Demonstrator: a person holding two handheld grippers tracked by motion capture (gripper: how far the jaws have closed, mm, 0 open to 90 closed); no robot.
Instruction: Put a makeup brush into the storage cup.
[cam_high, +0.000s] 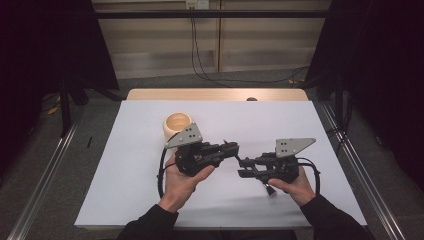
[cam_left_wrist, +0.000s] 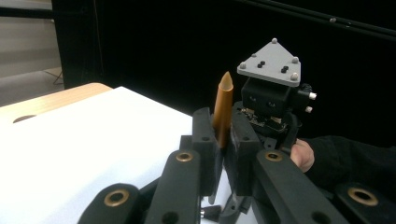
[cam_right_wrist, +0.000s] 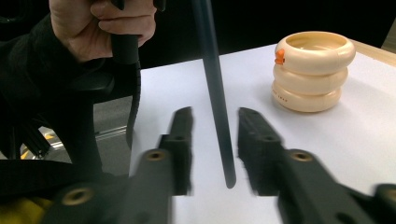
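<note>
1. A cream holder (cam_high: 178, 127) made of stacked rings stands on the white table (cam_high: 125, 190), left of the middle and nearer the far edge. It is empty and well apart from both grippers.
2. The left gripper (cam_high: 233, 148) is over the middle of the table. Its jaws are squeezed tight on a thin stick. In the left gripper view the stick (cam_left_wrist: 223, 112) pokes up between them with a brown, pointed tip.
3. The stick's dark end reaches across to the right gripper (cam_high: 241, 167). In the right gripper view that dark end (cam_right_wrist: 215, 93) hangs between the jaws, which stand a little apart and do not touch it.
4. The step looks like passing the stick to the left gripper.
5. To do it well, the left gripper should keep squeezing while the right gripper backs straight off, so it does not bump the stick.
6. Then the left gripper can carry it to the holder.
</note>
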